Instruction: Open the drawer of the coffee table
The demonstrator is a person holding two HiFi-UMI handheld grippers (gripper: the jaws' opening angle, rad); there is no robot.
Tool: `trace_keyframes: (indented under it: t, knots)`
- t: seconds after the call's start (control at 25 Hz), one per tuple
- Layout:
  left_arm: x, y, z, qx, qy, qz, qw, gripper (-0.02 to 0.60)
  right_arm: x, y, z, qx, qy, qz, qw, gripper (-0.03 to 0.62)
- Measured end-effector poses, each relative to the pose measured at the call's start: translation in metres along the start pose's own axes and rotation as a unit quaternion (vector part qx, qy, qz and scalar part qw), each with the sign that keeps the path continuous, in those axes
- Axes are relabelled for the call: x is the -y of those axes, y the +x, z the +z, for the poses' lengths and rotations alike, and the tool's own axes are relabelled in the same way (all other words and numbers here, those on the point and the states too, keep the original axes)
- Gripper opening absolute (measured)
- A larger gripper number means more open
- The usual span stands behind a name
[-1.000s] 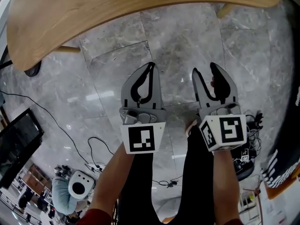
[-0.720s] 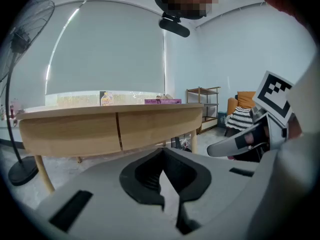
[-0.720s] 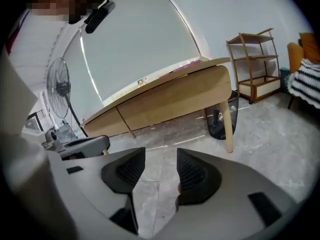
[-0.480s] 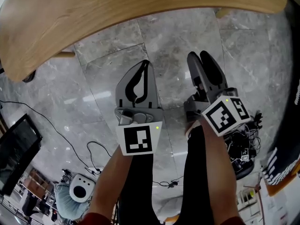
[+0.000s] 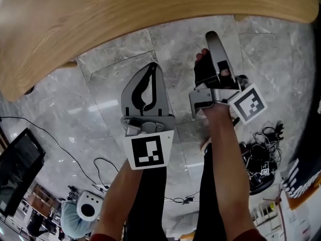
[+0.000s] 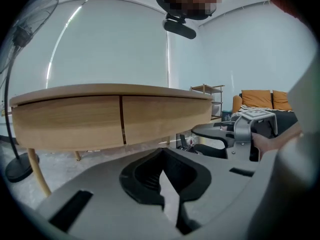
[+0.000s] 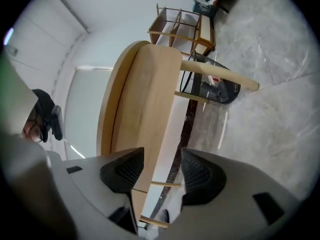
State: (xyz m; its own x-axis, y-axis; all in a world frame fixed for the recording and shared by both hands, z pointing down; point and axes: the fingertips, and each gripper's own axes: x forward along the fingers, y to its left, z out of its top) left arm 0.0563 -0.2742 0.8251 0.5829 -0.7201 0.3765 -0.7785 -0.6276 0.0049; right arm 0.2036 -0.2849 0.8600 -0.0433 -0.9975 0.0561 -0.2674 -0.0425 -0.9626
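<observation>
- The grey marble floor (image 5: 115, 94) is filling most of the head view.
- The wooden bench (image 5: 125, 19) is arcing across that view's 12 o'clock edge.
- The drawer (image 6: 65, 121) is sitting closed and flush in the bench's side, at 11 o'clock from the left jaws in the left gripper view. A thin seam is parting it from a second front (image 6: 165, 115).
- The left hand-held gripper (image 5: 153, 69) is pointing toward 12 o'clock, clenched on nothing, short of the bench.
- The right hand-held gripper (image 5: 211, 36) is lying on its side at 2 o'clock from the left one. It is released, its jaws opening with nothing between them.
- Cables (image 5: 261, 159) are lying tangled at 4 o'clock.
</observation>
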Motion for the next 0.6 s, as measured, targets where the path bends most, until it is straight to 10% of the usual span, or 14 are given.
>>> trace_keyframes:
  t: [0.6]
  knots:
    - [-0.015,0.007,-0.038,-0.026,-0.018,0.02,0.9993,0.006,-0.002,0.052,0.008,0.074,0.134,0.151,0.977,0.239]
